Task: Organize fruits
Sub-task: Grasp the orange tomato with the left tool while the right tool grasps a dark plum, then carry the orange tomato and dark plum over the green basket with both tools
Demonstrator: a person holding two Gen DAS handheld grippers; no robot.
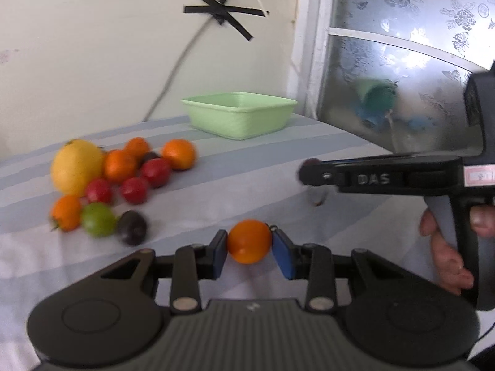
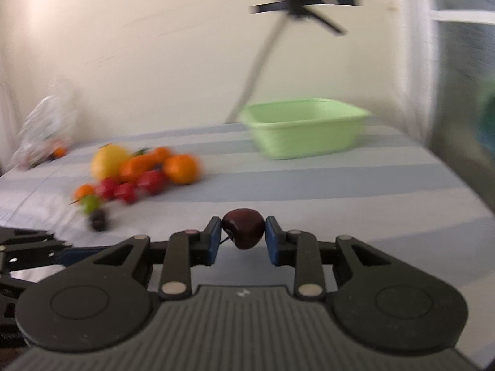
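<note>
**Both grippers loaded, pile and tub ahead**

Left gripper [image 1: 250,242]: narrowed onto small orange fruit [image 1: 249,241], blue pads [image 1: 282,255] pressing both sides, stem end toward the right pad. Held above the striped tabletop [image 1: 235,185].

Right gripper [image 2: 243,232]: clamped on dark red fruit [image 2: 244,228], pads [image 2: 272,242] touching left and right flanks, thin stem poking out toward the left pad. Also lifted off the cloth. Seen from the left wrist as a black body entering from the right, "DAS" on its side, person's hand [image 1: 448,247] around the handle.

Next out, left of centre: loose pile on the tabletop. Nearest row: small orange tomato-like fruit [image 1: 66,211], green fruit [image 1: 98,219], dark plum [image 1: 132,227], side by side and touching or nearly so. Behind those: three red fruits [image 1: 133,189], then oranges [image 1: 179,154], another dark fruit wedged among them, and big yellow citrus [image 1: 77,167] at the pile's left. Right wrist view motion-blurred, exact count not readable there.

Farther back, right of the pile and well apart from it: light green tub [image 1: 239,116], open top, inside not visible from either angle.

Far end: cream wall with black tape cross [image 1: 224,15] over a grey cable [image 1: 176,71], patterned frosted window [image 1: 402,46] at right. Crinkled clear bag [image 2: 43,130] at the far left tabletop edge, blurred.
</note>
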